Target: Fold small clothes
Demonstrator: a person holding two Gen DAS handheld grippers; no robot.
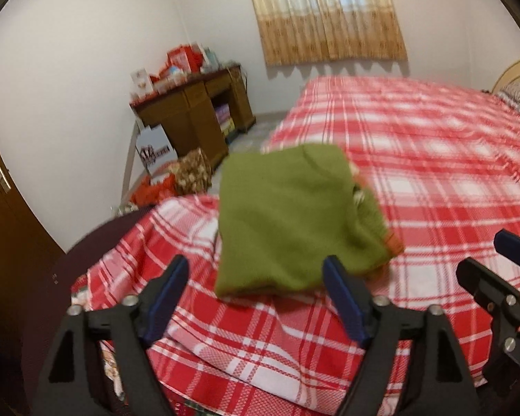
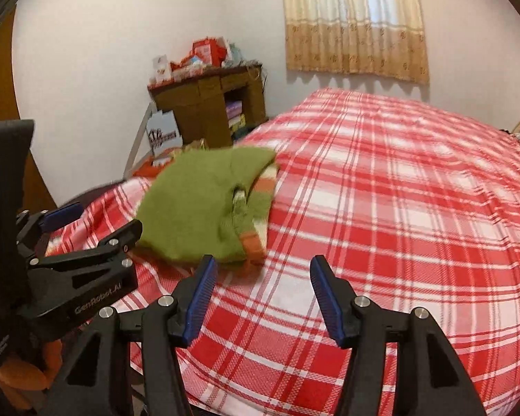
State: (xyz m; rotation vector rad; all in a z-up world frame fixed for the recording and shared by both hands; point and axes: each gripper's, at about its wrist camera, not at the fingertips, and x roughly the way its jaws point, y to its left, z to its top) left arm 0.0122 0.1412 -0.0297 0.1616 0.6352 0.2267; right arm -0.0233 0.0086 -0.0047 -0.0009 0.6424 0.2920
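Two grippers hang over the bed with nothing in either. The left gripper (image 1: 256,279) has its blue-padded jaws spread wide, and only bedspread and the near edge of the garment show between them. The right gripper (image 2: 260,277) has its jaws apart too, somewhat narrower, over bare plaid.

The task's thing, a green knitted garment folded into a rough rectangle (image 1: 294,222), lies flat on the red-and-white plaid bedspread (image 1: 433,173), close to the bed's near left corner. From the left gripper it sits straight ahead and just beyond the fingertips, its near folded edge almost level with the right-hand pad. From the right gripper the same garment (image 2: 204,204) lies ahead and off to the left, its orange-trimmed corner (image 2: 254,246) the closest part.

By my judgement the left gripper is the nearer and the better lined up; the right would have to swing leftward to meet the cloth.

The packet's long axis runs away from the grippers, towards the wooden cabinet against the far wall (image 1: 197,114), tilted slightly to the right. Its smooth folded side faces left; the open side, where striped orange and cream layers (image 2: 267,180) peek out, faces right, towards the open spread of the bed. The fold looks largely done, though blur hides how neat the edges are.
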